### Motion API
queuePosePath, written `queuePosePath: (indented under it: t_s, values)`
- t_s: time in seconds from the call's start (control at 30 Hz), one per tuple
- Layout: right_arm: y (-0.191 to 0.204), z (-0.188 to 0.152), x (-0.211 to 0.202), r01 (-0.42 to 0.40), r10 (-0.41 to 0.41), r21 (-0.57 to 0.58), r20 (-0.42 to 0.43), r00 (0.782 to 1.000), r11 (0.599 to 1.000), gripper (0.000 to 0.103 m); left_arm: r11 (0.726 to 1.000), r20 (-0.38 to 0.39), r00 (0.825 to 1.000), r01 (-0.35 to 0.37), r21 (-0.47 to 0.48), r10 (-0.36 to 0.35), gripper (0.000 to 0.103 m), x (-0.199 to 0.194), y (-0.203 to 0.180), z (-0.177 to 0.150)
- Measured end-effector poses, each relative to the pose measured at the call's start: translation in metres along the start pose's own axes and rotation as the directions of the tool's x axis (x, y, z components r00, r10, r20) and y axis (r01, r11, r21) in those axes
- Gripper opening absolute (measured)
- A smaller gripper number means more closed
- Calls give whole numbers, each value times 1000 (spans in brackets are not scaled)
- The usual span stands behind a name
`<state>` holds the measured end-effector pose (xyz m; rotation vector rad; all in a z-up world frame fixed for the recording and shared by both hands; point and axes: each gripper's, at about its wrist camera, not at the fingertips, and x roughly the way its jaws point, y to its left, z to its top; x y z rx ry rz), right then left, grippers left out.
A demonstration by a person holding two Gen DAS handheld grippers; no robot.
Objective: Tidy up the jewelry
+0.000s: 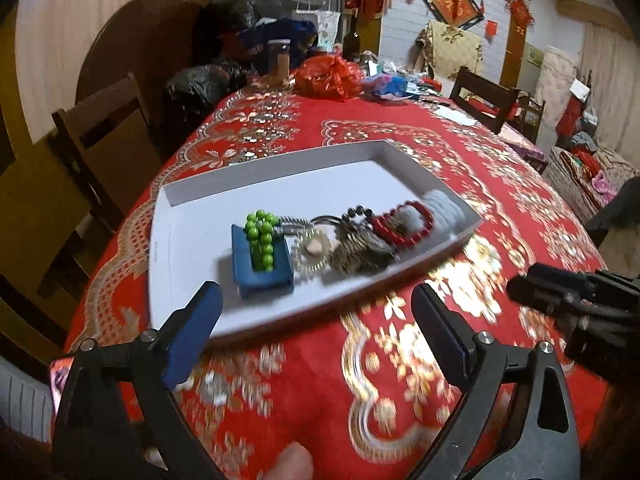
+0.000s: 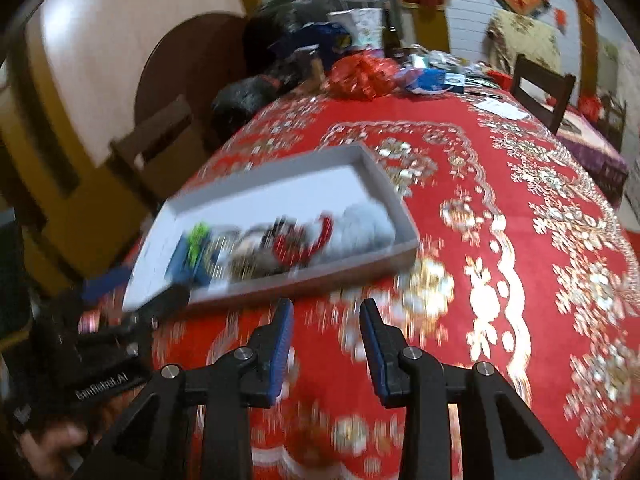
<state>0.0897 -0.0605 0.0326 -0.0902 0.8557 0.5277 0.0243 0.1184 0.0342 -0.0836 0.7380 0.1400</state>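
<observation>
jewelry (image 1: 344, 240) – green beads, red bracelet, chains – lies heaped in the white tray (image 1: 192, 196) on the red tablecloth (image 1: 400, 360). left gripper (image 1: 316, 312) spread wide, nothing between; right gripper (image 2: 326, 324) partly spread, nothing held – both just short of the tray.

red and gold patterned tablecloth (image 1: 400, 152), dark wooden chairs (image 1: 100, 128) beside the table, pale walls, red hanging decorations (image 1: 456, 4), cluttered far end
</observation>
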Motion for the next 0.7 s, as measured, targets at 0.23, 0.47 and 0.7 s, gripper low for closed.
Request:
queuePosePath:
  t_s: [0.23, 0.47, 0.7]
  values:
    - [7, -44, -30, 11, -12, -23, -28, 1000, 1000, 36, 995, -67, 993, -91, 47, 94, 97, -19, -12, -31]
    - [6, -62, -35, 17, -17, -16, -49, 999, 1000, 37, 999, -151, 988, 40, 22, -36, 97, -25, -29, -60]
    - [9, -61, -37, 7, -8, -24, -44, 999, 1000, 37, 998, -133, 990, 55, 8, -54, 97, -33, -34, -59]
